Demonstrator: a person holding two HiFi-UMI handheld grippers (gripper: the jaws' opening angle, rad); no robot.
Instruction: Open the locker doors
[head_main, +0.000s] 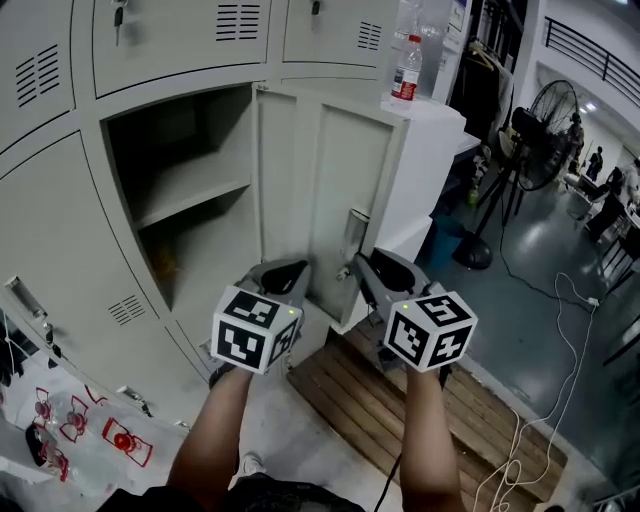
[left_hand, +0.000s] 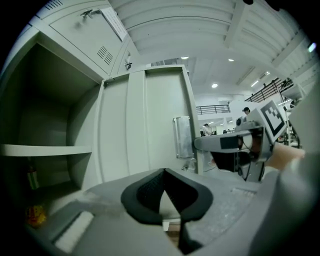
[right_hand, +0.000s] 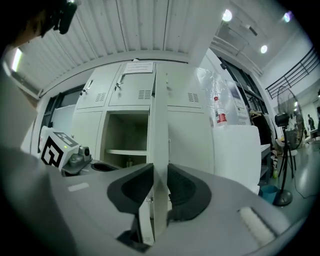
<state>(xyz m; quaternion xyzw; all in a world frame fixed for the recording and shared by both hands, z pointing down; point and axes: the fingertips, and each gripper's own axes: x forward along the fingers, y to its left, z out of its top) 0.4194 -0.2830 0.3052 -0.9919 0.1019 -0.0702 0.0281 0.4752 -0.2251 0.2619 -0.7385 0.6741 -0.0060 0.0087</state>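
Right tool (right_hand: 160, 175) pinches the locker door (right_hand: 161, 120) by its free edge; left tool (left_hand: 164, 176) sits closed and empty. Best follow the hinge arc, no twisting.

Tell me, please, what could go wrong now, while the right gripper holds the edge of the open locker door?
1. The right gripper pinches only the thin edge of the locker door; a sideways pull might make it slip off.
2. The door appears to stand close to the white cabinet; swung further, it could knock the cabinet and topple the bottle on top.
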